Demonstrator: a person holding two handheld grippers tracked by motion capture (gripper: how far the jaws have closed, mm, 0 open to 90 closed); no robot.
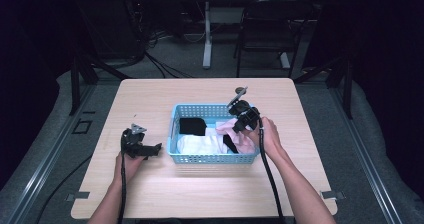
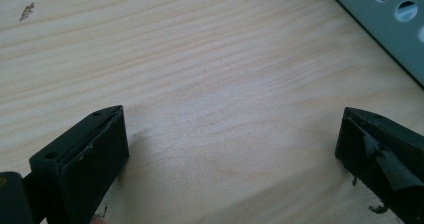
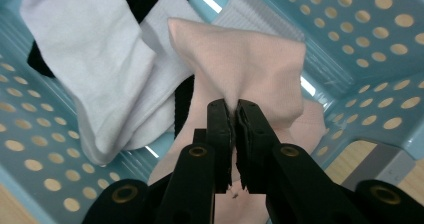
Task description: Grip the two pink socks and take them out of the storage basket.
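The right gripper (image 3: 235, 109) has its two black jaws pressed together on a fold of the pink cloth (image 3: 240, 64), so the cloth is pinched firmly between them. This pink cloth hangs from the jaws over the right part of the blue perforated basket (image 1: 212, 159), and its lower part is inside the basket. In the high view the right gripper (image 1: 239, 125) is above the right half of the basket, and the person's right hand (image 1: 267, 136) holds it just beside the right wall of the basket. Inside the basket, to the left of the pink cloth, lie a white cloth (image 3: 100, 84) and a black cloth (image 1: 192, 125). The left gripper (image 1: 152, 150) rests on the wooden table (image 1: 150, 99) just left of the basket. Its jaws stand wide apart, with bare table between them.
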